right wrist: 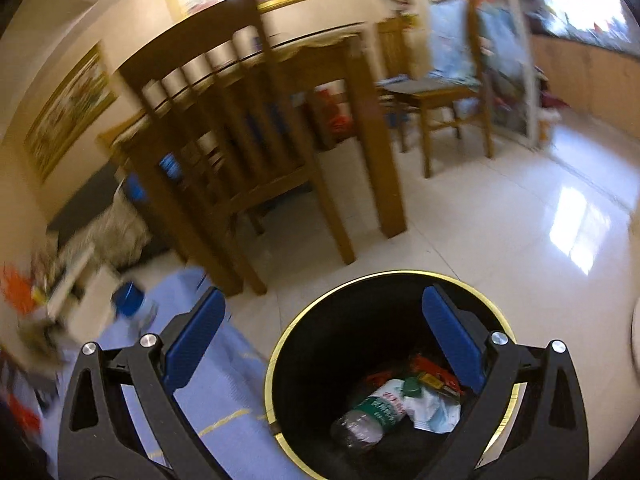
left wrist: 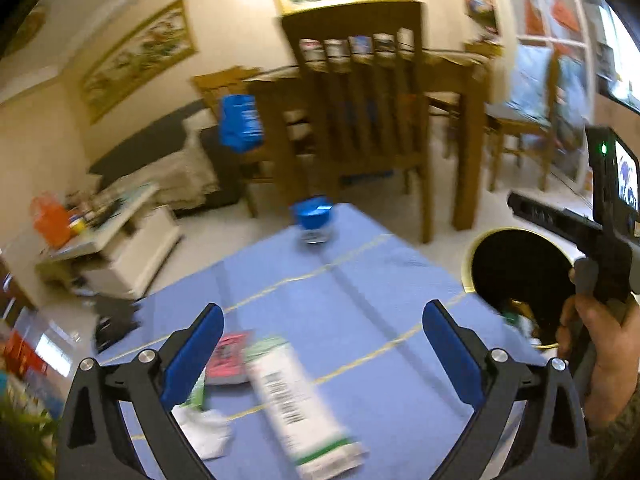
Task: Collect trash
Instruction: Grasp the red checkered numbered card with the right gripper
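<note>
My left gripper (left wrist: 324,344) stands open over a table with a blue cloth (left wrist: 360,280), nothing between its fingers. Under it lie a white and green packet with a barcode (left wrist: 304,404), a pink packet (left wrist: 230,356) and a crumpled white tissue (left wrist: 204,432). A black bin with a gold rim (left wrist: 520,276) stands off the table's right side. My right gripper (right wrist: 324,332) hangs open and empty above that bin (right wrist: 280,344). Inside the bin lie a plastic bottle (right wrist: 372,412), a white tissue (right wrist: 436,408) and red wrappers (right wrist: 436,376).
A blue-capped jar (left wrist: 314,218) stands at the table's far end. Beyond it are a wooden chair (left wrist: 360,120) and a dining table (left wrist: 460,72). A low white stand with clutter (left wrist: 112,240) is at the left. A hand (left wrist: 600,344) grips the other tool at the right.
</note>
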A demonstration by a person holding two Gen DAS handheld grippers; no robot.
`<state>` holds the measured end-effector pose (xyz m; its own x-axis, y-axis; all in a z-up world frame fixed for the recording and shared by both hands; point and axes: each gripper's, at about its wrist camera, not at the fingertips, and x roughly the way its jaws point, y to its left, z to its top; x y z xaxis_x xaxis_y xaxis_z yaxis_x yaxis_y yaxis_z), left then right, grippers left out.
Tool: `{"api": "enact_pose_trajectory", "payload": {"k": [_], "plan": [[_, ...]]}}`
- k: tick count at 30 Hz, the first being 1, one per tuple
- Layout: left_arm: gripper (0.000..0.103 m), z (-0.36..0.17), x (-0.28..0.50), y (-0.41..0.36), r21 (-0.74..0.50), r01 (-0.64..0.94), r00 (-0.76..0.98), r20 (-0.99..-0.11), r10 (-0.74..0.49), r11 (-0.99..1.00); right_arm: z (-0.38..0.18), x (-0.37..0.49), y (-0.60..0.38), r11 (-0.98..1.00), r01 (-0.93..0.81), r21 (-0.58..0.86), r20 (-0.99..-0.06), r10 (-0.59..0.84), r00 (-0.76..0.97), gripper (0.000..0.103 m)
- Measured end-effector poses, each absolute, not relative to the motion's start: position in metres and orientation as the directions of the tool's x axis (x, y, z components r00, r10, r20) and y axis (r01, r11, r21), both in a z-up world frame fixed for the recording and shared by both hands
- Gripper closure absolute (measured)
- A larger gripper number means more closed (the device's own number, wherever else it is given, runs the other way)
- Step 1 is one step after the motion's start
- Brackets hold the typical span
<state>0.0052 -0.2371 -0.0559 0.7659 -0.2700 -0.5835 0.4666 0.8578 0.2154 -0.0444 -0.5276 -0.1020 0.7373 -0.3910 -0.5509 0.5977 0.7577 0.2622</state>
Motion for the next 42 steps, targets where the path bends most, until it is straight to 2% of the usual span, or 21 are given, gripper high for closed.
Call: {"api": "enact_pose_trajectory", "payload": {"k": [3,6,9,11,14,18,20,24,27,29,30,33,36,39,42], "plan": [[0.007,-0.053,0.011,-0.191,0.219,0.366,0.808,-0.557,-0.192,0.905,-0.105,-0.024,-0.489,0.840,0.495,0.222,-0.567,-0.301,0.766,0.006],[0.007,-0.059,0.022,-0.125,0.238,0.212,0.844,-0.533,-0.055,0.948,-0.115,-0.005,-0.423,0.929,0.325,0.177,-0.599,-0.160,0.784,0.006],[0.007,-0.070,0.034,-0.074,0.212,0.128,0.824,-0.567,0.015,0.969,-0.129,0.003,-0.364,0.973,0.182,0.145,-0.628,-0.051,0.776,0.006],[0.007,-0.080,0.040,-0.040,0.178,0.080,0.799,-0.600,0.043,0.981,-0.142,0.004,-0.322,0.987,0.109,0.120,-0.663,-0.002,0.749,0.006],[0.007,-0.092,0.040,-0.008,0.159,0.035,0.785,-0.616,0.071,0.987,-0.146,0.000,-0.286,0.986,0.047,0.161,-0.682,0.077,0.727,0.006],[0.007,-0.101,0.037,0.009,0.132,0.032,0.776,-0.628,0.058,0.991,-0.135,0.010,-0.250,0.991,-0.016,0.130,-0.692,0.102,0.715,0.006],[0.007,-0.106,0.037,0.017,0.115,0.034,0.775,-0.630,0.047,0.993,-0.122,0.029,-0.238,0.981,-0.072,0.178,-0.698,0.178,0.694,0.006],[0.007,-0.116,0.038,0.029,0.091,0.021,0.771,-0.635,0.042,0.996,-0.108,0.064,-0.238,0.970,-0.018,0.244,-0.736,0.197,0.647,0.006],[0.007,-0.122,0.044,0.041,0.061,0.007,0.758,-0.651,0.034,0.998,-0.104,0.109,-0.235,0.892,-0.056,0.449,-0.731,0.402,0.551,0.009],[0.007,-0.124,0.045,0.047,0.045,0.001,0.754,-0.657,0.029,0.999,-0.107,0.137,-0.239,0.826,-0.023,0.563,-0.723,0.505,0.471,0.024],[0.007,-0.124,0.045,0.048,0.041,0.000,0.754,-0.656,0.027,0.999,-0.110,0.152,-0.238,0.815,0.015,0.579,-0.739,0.517,0.433,0.026],[0.007,-0.121,0.044,0.054,0.030,-0.004,0.759,-0.651,0.023,1.000,-0.119,0.170,-0.234,0.841,0.124,0.526,-0.808,0.448,0.383,0.026],[0.007,-0.120,0.043,0.058,0.020,-0.004,0.762,-0.648,0.016,1.000,-0.129,0.162,-0.235,0.821,0.198,0.535,-0.815,0.442,0.374,0.025],[0.007,-0.121,0.045,0.060,0.004,-0.001,0.756,-0.654,0.003,1.000,-0.121,0.134,-0.222,0.829,0.142,0.541,-0.802,0.458,0.384,0.020],[0.007,-0.121,0.047,0.060,-0.014,0.003,0.752,-0.659,-0.011,1.000,-0.126,0.114,-0.205,0.865,0.087,0.495,-0.829,0.440,0.346,0.017]]}}
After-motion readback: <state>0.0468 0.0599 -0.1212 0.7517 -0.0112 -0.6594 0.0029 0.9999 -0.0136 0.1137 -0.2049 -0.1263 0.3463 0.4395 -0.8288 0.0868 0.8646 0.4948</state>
